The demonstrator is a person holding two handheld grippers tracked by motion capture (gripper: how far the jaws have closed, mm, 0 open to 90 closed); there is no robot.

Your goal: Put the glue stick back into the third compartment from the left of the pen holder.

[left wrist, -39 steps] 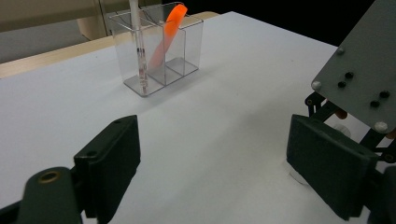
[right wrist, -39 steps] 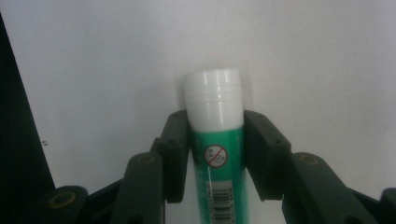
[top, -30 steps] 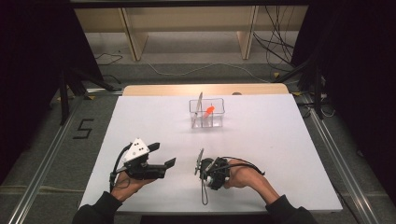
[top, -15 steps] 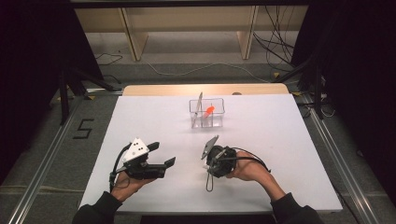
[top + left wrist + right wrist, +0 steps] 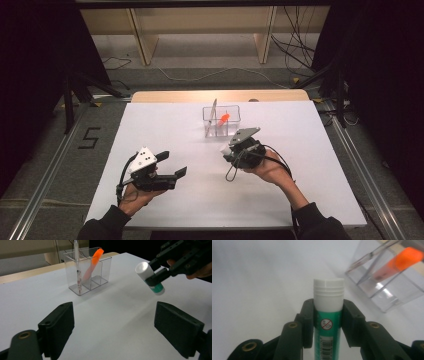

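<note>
My right gripper is shut on a green glue stick with a white cap; the stick hangs tilted above the white table, gripper just in front of a clear compartment holder. That holder contains an orange marker and a thin clear pen, both leaning. My left gripper is open near the table's front left, with nothing between its jaws; in its own view the gripper faces the holder.
The white table has a wooden strip along its far edge. Cables and wooden furniture legs stand on the floor beyond. A metal rail runs along the table's left side.
My right gripper has lifted the glue stick from the front of the table and carried it forward toward the clear holder. The left gripper has stayed put.
</note>
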